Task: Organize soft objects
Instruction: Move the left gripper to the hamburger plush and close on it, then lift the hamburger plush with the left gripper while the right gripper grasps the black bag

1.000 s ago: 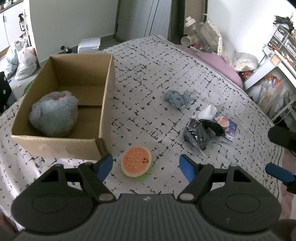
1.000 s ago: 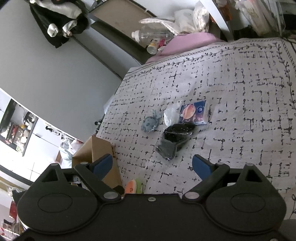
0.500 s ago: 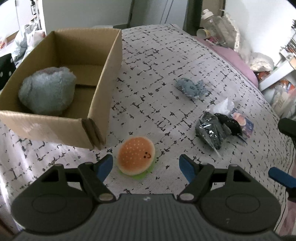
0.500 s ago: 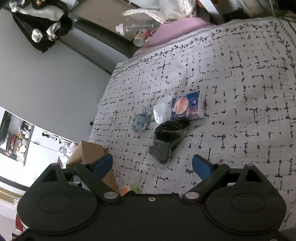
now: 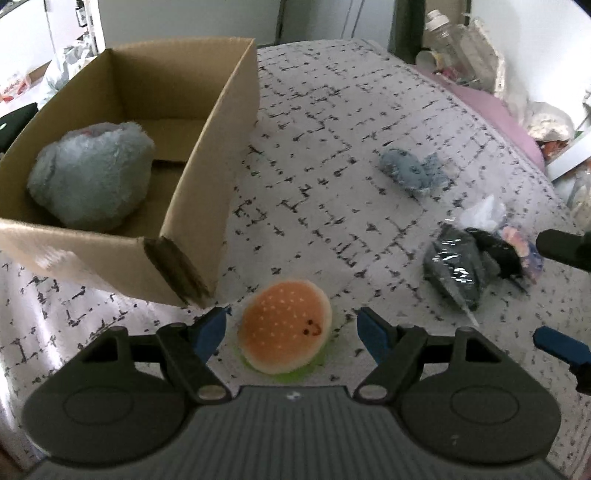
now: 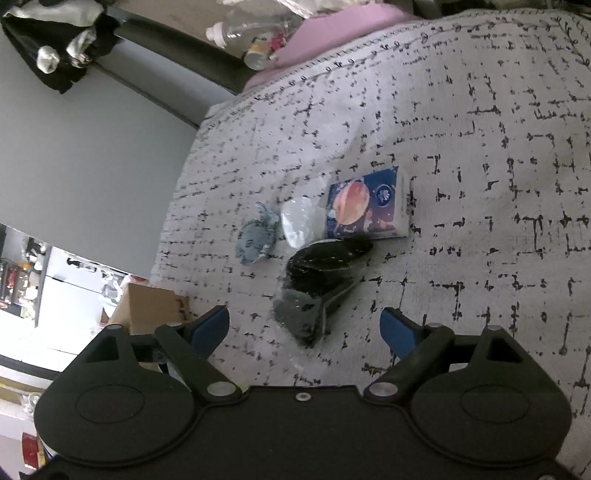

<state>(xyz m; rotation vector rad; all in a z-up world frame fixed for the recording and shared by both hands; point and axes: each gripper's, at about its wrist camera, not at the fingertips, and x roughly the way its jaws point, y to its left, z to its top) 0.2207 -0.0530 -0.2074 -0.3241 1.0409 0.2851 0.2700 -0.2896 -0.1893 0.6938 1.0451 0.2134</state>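
Observation:
A burger-shaped plush (image 5: 286, 325) lies on the patterned bedspread, between the open blue fingers of my left gripper (image 5: 291, 328), untouched. A cardboard box (image 5: 207, 155) to its left holds a fluffy grey-blue plush (image 5: 92, 177). A small blue plush (image 5: 410, 170) lies farther right; it also shows in the right wrist view (image 6: 256, 236). A black item in a clear bag (image 6: 317, 280) lies just ahead of my open, empty right gripper (image 6: 304, 326), with a tissue pack (image 6: 369, 203) behind it. The bag also shows in the left wrist view (image 5: 461, 266).
A pink pillow (image 5: 491, 107) and bottles (image 5: 439, 26) sit at the bed's far end. The bed's edge runs along the right, with cluttered shelves beyond. The right gripper's blue finger (image 5: 561, 347) shows at the right edge of the left wrist view.
My left gripper has moved forward and down, so the burger plush now lies between its fingers. My right gripper has moved closer to the bagged black item.

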